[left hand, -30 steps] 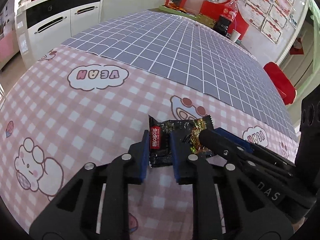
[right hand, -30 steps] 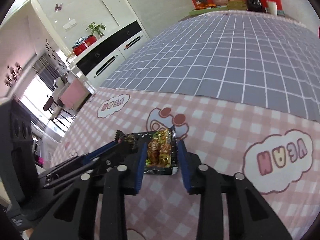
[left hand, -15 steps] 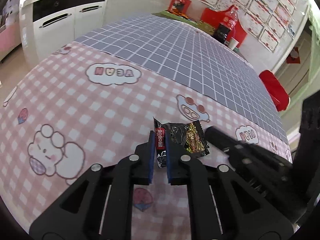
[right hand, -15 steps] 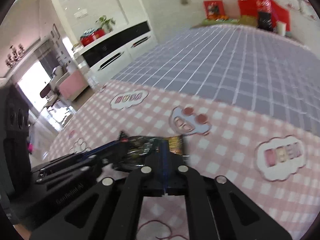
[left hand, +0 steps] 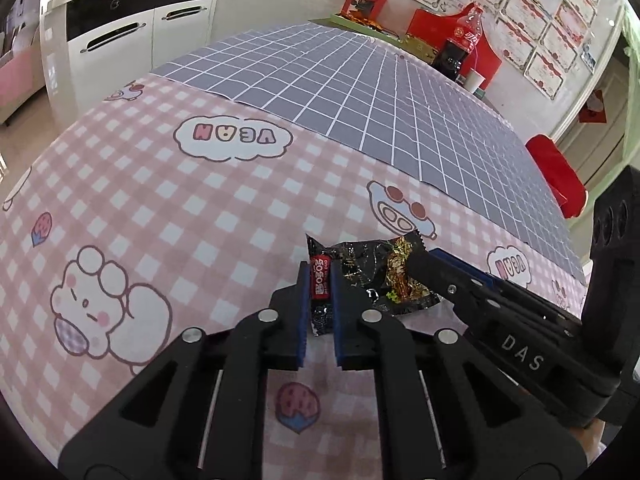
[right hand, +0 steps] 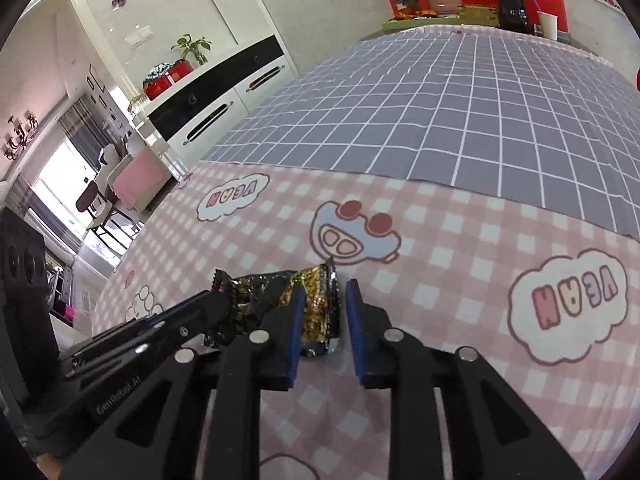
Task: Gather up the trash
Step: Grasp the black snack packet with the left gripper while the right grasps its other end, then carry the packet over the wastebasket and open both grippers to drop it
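A crumpled black snack wrapper (left hand: 372,276) with a red label and a gold foil end lies on the pink checked tablecloth (left hand: 160,220). My left gripper (left hand: 320,280) is shut on its red-labelled left end. My right gripper (right hand: 322,296) straddles the gold end of the wrapper (right hand: 318,308); its jaws are opening. The foil rests against the left pad, with a gap to the right pad. In the left wrist view the right gripper's fingers (left hand: 432,268) come in from the right onto the foil. In the right wrist view the left gripper's fingers (right hand: 216,308) come in from the left.
A grey grid cloth (left hand: 360,80) covers the far half of the table. At its far end stand a cola bottle (left hand: 460,48), a paper cup (left hand: 474,80) and red boxes. A red chair (left hand: 556,172) is on the right, a white cabinet (left hand: 120,40) on the left.
My left jaws closed onto the wrapper's labelled end and stayed shut. My right jaws pinched shut on the gold end half a second ago and now stand apart again.
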`<control>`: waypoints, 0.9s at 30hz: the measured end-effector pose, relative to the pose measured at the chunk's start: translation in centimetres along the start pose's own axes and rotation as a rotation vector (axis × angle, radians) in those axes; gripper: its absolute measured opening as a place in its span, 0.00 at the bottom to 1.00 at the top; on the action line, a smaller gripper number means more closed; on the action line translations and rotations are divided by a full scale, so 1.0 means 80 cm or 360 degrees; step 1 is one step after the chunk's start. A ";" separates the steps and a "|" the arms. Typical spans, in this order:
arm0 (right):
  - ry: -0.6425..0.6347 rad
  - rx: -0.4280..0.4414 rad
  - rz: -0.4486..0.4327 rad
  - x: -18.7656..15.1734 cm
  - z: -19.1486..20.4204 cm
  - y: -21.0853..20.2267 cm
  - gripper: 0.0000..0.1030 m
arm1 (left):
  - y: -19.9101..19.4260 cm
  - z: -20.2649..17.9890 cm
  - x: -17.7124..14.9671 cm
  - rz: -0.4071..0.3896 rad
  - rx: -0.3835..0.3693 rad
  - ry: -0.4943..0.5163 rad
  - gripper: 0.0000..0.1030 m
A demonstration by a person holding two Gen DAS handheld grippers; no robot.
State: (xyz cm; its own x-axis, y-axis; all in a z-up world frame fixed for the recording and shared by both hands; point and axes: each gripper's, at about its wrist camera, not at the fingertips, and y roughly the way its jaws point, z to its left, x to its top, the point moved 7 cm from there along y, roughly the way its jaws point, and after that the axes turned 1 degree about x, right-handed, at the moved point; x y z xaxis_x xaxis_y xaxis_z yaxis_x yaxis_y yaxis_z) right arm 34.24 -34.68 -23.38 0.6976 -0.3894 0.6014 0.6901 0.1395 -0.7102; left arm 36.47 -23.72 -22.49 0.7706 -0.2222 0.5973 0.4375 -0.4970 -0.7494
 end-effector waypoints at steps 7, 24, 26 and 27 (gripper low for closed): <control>-0.0040 -0.0036 0.0017 -0.001 0.004 0.002 0.02 | 0.001 0.000 0.004 -0.0010 0.0012 0.0013 0.09; -0.0265 0.0091 -0.0056 -0.007 0.136 -0.019 0.02 | -0.104 0.097 -0.008 -0.0220 0.0062 -0.0174 0.09; -0.0304 0.0133 -0.0042 -0.012 0.166 -0.014 0.02 | -0.125 0.120 -0.011 -0.0258 0.0088 -0.0211 0.09; -0.0322 0.0161 -0.0034 -0.015 0.183 -0.011 0.02 | -0.138 0.136 -0.014 -0.0278 0.0106 -0.0232 0.09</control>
State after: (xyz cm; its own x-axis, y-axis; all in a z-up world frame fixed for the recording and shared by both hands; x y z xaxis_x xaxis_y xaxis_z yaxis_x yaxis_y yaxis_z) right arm 35.63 -20.99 -18.12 0.7000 -0.2044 0.6843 0.7139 0.2279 -0.6622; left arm 35.80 -8.87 -18.00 0.7371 -0.0115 0.6757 0.5963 -0.4595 -0.6583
